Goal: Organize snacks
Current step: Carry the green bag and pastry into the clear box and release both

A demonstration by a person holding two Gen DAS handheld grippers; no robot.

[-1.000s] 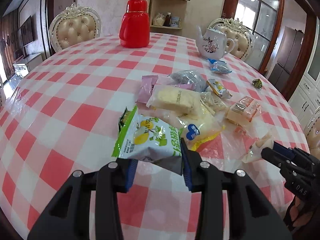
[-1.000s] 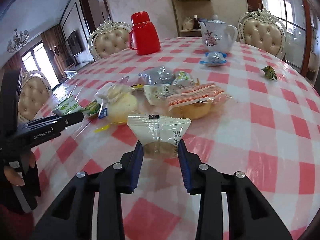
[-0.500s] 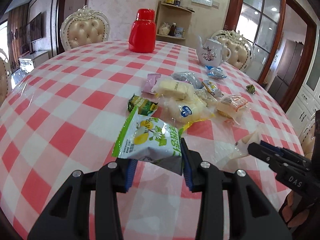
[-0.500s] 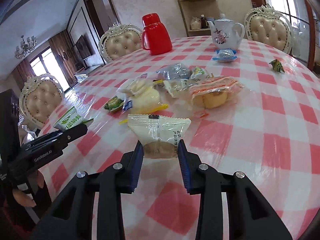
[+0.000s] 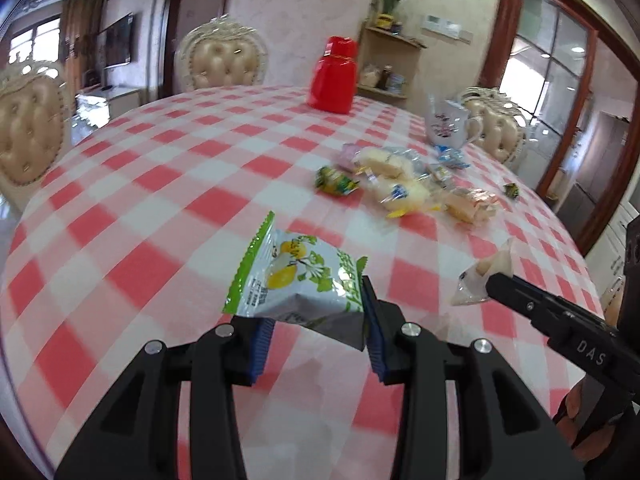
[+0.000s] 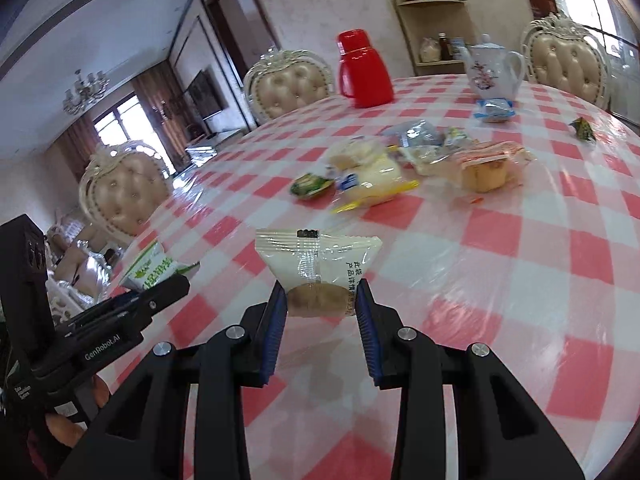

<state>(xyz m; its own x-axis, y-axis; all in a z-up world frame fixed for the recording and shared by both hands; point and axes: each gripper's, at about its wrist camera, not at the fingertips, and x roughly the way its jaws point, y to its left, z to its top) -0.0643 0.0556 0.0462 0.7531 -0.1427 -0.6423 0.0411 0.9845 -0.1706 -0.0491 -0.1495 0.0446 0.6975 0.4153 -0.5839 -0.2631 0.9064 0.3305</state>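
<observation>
My left gripper is shut on a green-and-white snack packet with a lemon picture, held above the checked tablecloth near the table's front edge. My right gripper is shut on a pale cream pastry packet, also lifted off the cloth. Each gripper shows in the other's view: the right one at the right with its packet, the left one at the left with the green packet. A pile of wrapped snacks lies farther back on the table.
A red thermos jug and a white flowered teapot stand at the far side. Small loose packets lie near the teapot. Padded chairs ring the round table.
Both grippers have drawn back from the snack pile with their packets, so the pile now looks smaller and farther away. The left view has swung leftward. Grips are unchanged.
</observation>
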